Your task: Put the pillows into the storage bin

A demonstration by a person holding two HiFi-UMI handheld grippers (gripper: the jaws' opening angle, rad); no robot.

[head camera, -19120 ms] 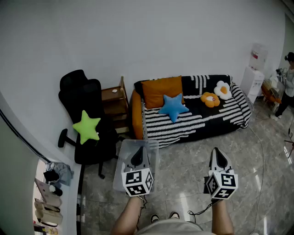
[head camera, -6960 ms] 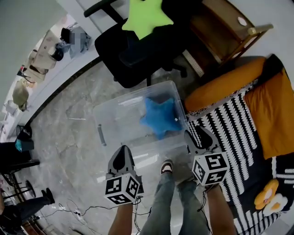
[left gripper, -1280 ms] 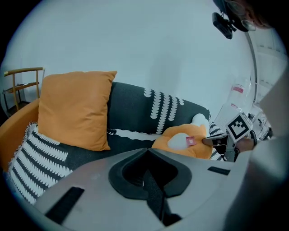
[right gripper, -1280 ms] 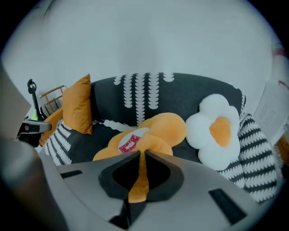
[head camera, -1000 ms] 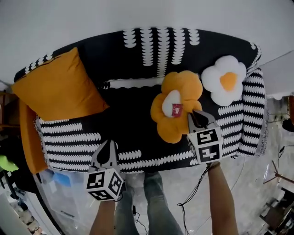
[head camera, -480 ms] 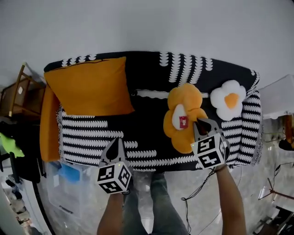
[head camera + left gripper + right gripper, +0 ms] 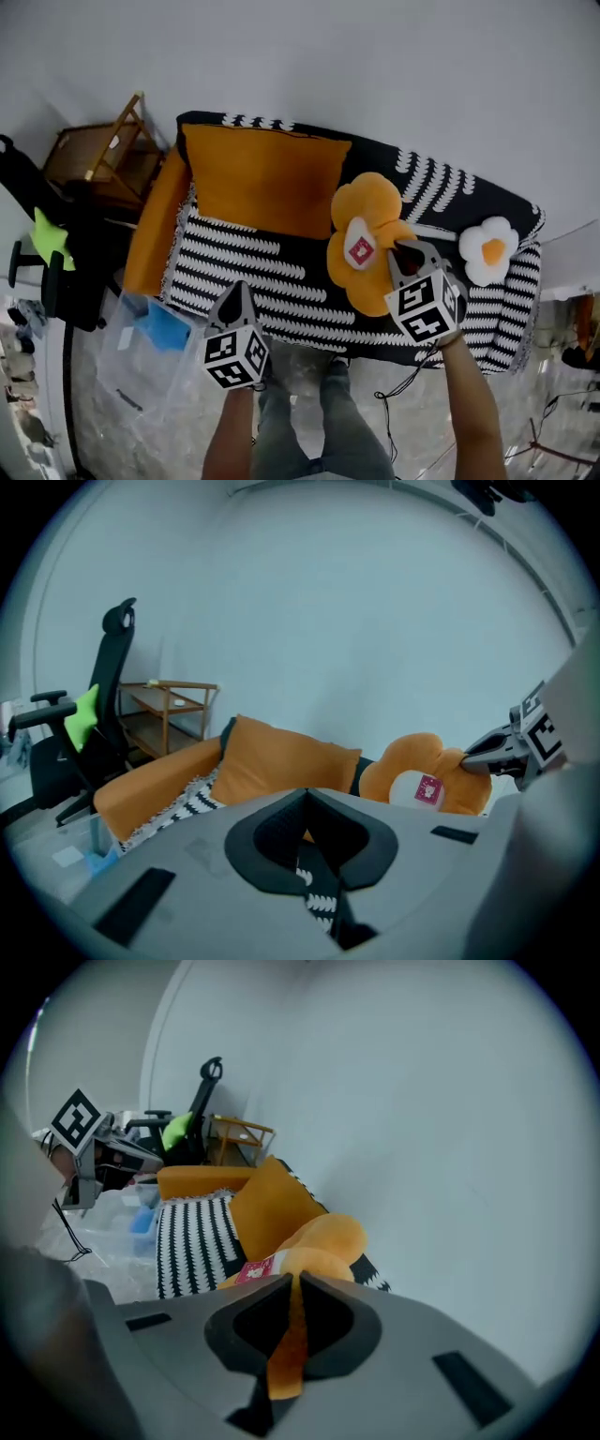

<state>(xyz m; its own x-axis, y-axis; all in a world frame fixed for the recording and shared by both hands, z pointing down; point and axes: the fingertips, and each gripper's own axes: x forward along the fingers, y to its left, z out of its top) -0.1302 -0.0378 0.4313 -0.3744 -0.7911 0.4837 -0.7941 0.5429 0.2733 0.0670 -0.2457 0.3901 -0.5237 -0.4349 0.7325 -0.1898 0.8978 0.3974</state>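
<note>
My right gripper (image 7: 405, 251) is shut on a petal of the orange flower pillow (image 7: 364, 242), which it holds up over the striped sofa (image 7: 234, 267). In the right gripper view the jaws pinch orange fabric of the flower pillow (image 7: 323, 1239). My left gripper (image 7: 234, 302) hangs shut and empty over the sofa's front edge. The clear storage bin (image 7: 131, 370) stands on the floor at the lower left with a blue star pillow (image 7: 161, 328) inside. On the sofa lie a square orange pillow (image 7: 262, 178) and a white flower pillow (image 7: 492, 251). A green star pillow (image 7: 49, 239) rests on the black chair (image 7: 80, 272).
A wooden side table (image 7: 103, 155) stands between the chair and the sofa's orange arm (image 7: 155, 230). The white wall (image 7: 375, 75) runs behind the sofa. My legs (image 7: 319, 422) stand on the grey tiled floor before the sofa. A cable (image 7: 398, 398) trails at the right.
The right gripper has carried the orange flower pillow leftward along the sofa. The view has swung left, so the bin, chair and side table now show.
</note>
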